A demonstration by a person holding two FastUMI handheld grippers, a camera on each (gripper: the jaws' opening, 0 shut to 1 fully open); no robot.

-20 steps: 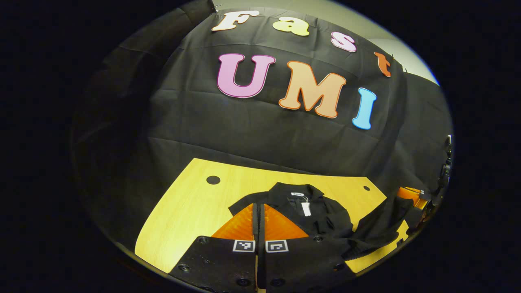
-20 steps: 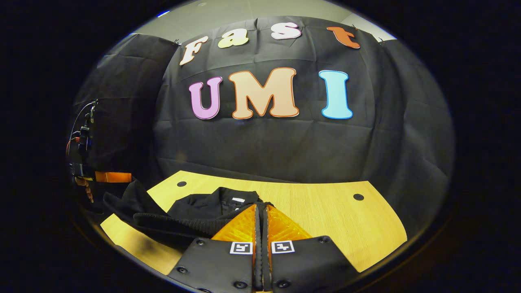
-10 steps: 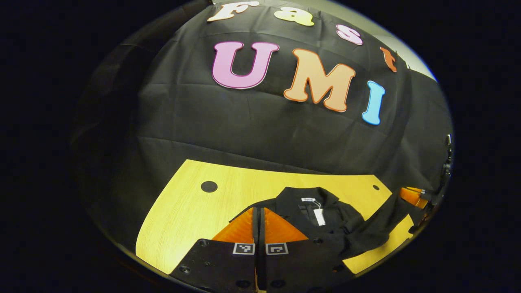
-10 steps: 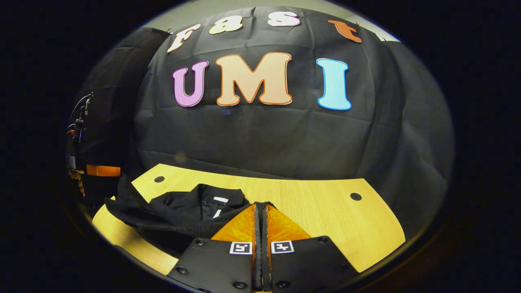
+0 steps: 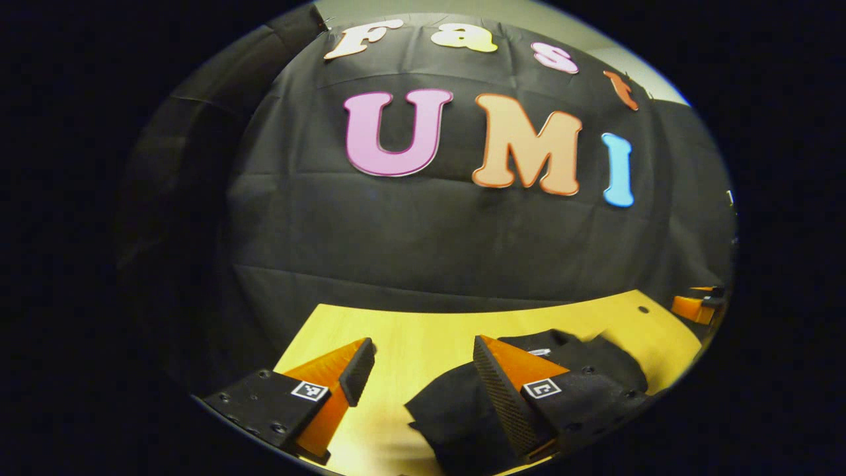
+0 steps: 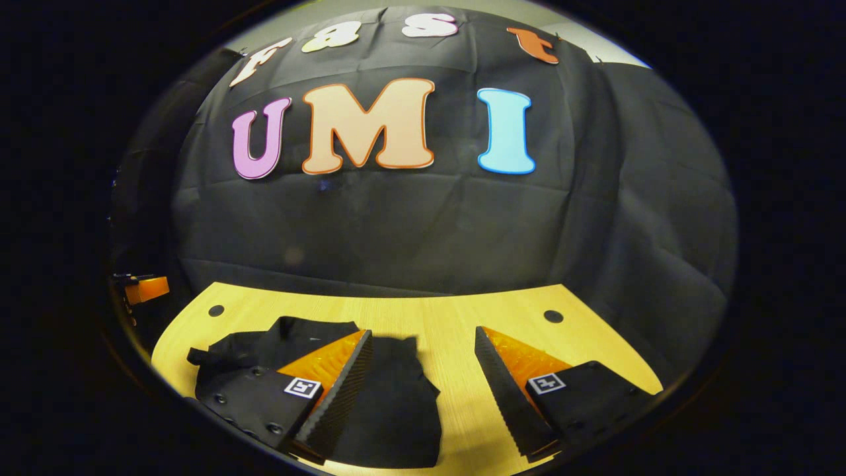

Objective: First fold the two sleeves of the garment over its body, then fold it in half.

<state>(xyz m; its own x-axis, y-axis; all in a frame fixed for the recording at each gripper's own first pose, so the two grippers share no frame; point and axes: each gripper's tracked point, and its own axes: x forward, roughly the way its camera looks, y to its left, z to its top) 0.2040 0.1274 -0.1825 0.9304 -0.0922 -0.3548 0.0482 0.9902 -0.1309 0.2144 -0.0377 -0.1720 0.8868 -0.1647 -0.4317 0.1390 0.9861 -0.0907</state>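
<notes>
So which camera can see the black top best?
The right gripper view. There the black garment lies folded on the yellow table with its edges mostly in sight, between the open right claw. In the left gripper view the garment is partly hidden behind a finger of the open left claw.

garment point(image 5: 456, 410): partly hidden behind the left gripper's point(image 5: 418, 380) finger, near part cut off below
garment's left edge, right gripper view: hidden behind right gripper's point(image 6: 423, 377) finger
</notes>
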